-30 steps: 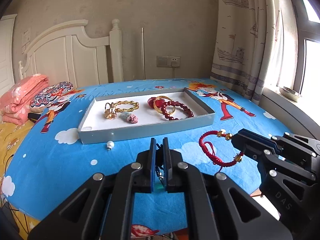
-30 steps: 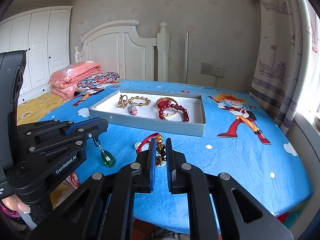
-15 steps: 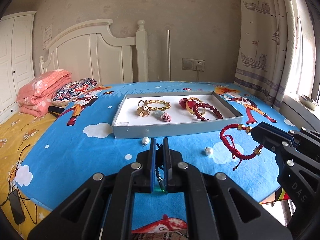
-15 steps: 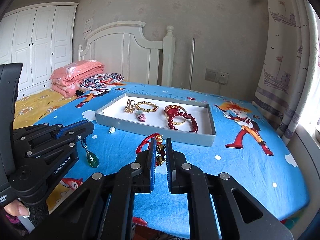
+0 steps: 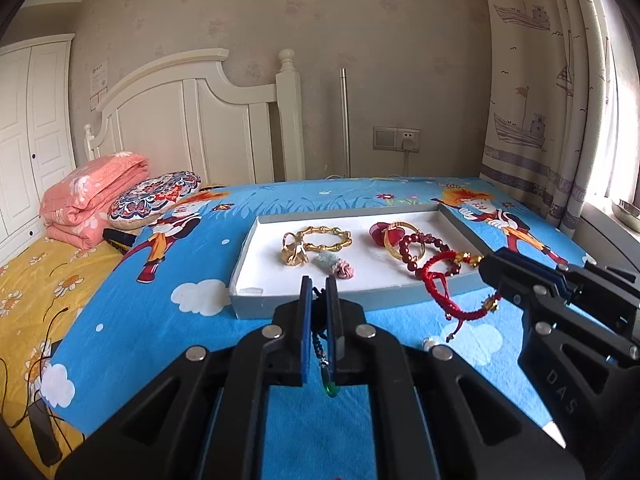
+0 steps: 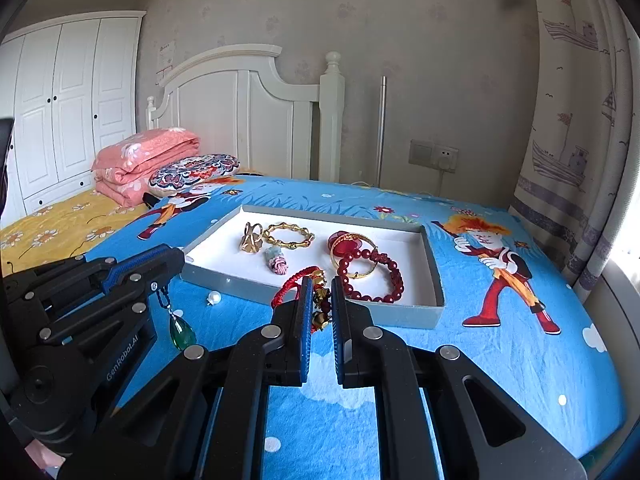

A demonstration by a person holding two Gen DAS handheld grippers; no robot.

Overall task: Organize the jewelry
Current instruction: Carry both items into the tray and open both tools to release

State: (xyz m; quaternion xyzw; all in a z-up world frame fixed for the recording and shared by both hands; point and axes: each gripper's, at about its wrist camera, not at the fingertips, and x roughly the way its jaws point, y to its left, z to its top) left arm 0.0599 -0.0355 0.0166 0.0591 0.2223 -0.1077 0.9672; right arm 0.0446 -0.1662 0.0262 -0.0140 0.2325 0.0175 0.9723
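1. The left hand-held gripper (image 5: 319,292) hangs above the blue bed (image 5: 160,304), just short of the near wall of the grey tray (image 5: 304,304). Its two pads are pressed together on a dark beaded cord.
2. From that cord a green pendant (image 6: 182,330) dangles below the left fingertips; the right wrist view shows it as a teardrop hanging free above the sheet.
3. The right hand-held gripper (image 6: 321,300) is clamped on a red cord bracelet (image 5: 440,280) with gold beads. In the left wrist view the bracelet loops out from the right fingertips and hangs over the tray's near right edge, its tail trailing down towards the bed.
4. Inside the tray, on its white floor, lie from left to right: a gold ring (image 6: 251,238), a gold link bracelet (image 6: 289,235), a small pink-and-grey charm (image 6: 277,261), a red flower piece (image 6: 346,246) partly under a gold bangle (image 6: 354,258), and a dark red bead bracelet (image 6: 370,276) overlapping the bangle.
5. A pearl (image 6: 215,298) rests on the sheet just outside the tray's near left wall. Another small pale bead (image 5: 428,344) lies on the sheet between the two grippers, partly hidden by the left one's body.
6. At the head of the bed a folded pink blanket (image 5: 92,196) and a patterned pillow (image 5: 156,196) sit side by side, touching, in front of the white headboard (image 5: 192,120).
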